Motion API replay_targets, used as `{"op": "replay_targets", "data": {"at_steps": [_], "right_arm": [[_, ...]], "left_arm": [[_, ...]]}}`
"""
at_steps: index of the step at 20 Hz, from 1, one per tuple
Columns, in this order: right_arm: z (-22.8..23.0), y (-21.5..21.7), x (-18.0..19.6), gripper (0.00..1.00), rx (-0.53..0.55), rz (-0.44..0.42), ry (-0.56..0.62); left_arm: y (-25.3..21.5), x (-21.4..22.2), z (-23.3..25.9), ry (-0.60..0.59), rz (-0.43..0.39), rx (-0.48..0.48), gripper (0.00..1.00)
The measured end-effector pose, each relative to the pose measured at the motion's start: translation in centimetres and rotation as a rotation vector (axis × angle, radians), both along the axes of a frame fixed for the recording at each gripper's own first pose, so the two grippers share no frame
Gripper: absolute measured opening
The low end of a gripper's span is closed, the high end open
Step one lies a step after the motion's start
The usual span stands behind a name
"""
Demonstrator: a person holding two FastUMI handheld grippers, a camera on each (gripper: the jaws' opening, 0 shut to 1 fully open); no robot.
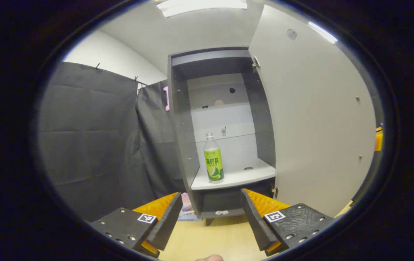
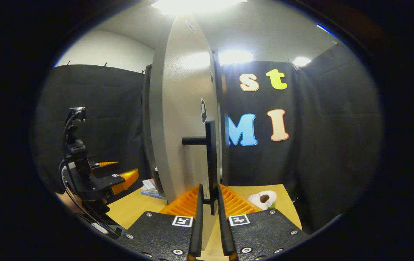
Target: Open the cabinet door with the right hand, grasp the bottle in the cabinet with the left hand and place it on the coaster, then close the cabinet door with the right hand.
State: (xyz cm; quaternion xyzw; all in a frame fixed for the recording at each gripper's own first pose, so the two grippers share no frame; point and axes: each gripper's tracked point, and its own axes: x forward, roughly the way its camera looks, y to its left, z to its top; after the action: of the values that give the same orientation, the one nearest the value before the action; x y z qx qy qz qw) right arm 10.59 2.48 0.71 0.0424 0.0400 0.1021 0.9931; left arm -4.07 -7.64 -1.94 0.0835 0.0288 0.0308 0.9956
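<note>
Door (image 1: 319, 119) is swung wide and my right gripper (image 2: 209, 199) has its fingers clenched on the bottom of the handle (image 2: 211, 159), holding it there. Left gripper (image 1: 212, 212) is spread wide with nothing in it, aimed pretty much straight into the cabinet (image 1: 181, 145).

The bottle (image 1: 213, 158) is standing upright on the shelf (image 1: 243, 178), toward the left front of it, near the left wall. So from my left fingers it's dead ahead and a bit above, well apart for now. Long axis is vertical, fingers are spaced side to side, so I reckon a straight push forward with a small lift should put one finger on each side of the body. The left wall looks like the thing to watch, not much room there for the left-hand finger.

The left gripper view gives me the bottle and the shelf. The right gripper view gives me the door's outer face, the handle, the left gripper off to the side over the table (image 2: 134, 208), plus a pale round thing (image 2: 263, 198) on the table past the door. Might be the coaster, can't tell.
</note>
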Motion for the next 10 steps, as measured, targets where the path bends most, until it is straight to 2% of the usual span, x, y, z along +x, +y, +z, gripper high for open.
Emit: {"op": "replay_targets", "data": {"at_steps": [1,3,4,5,7,8,9,10], "right_arm": [[-0.1,-0.2,0.1,0.22,0.024,-0.018,0.007],[0.1,-0.2,0.8,0.22,0.047,-0.05,0.005],[0.2,-0.6,1.0,0.22,0.041,-0.075,-0.003],[0.3,-1.2,0.9,0.23,0.027,-0.112,-0.009],[0.2,-2.4,1.1,0.34,0.022,-0.192,-0.033],[0.0,-2.8,1.0,0.39,0.022,-0.228,-0.042],[0.1,-3.0,0.6,0.41,0.025,-0.255,-0.052],[0.2,-3.1,0.2,0.49,0.026,-0.278,-0.061]], "left_arm": [[0.0,2.0,-0.1,-0.012,-0.024,0.0,0.84],[0.3,6.3,-0.5,-0.02,-0.056,-0.003,0.99],[0.6,8.2,-0.9,-0.014,-0.057,-0.008,0.92],[0.8,10.0,-1.2,-0.012,-0.059,-0.023,0.92],[1.2,13.5,-1.5,-0.018,-0.078,-0.061,0.92],[1.3,15.0,-1.6,-0.02,-0.086,-0.076,0.95],[1.6,16.6,-1.8,-0.024,-0.097,-0.085,0.92],[1.7,18.1,-2.2,-0.026,-0.109,-0.086,0.92]]}}
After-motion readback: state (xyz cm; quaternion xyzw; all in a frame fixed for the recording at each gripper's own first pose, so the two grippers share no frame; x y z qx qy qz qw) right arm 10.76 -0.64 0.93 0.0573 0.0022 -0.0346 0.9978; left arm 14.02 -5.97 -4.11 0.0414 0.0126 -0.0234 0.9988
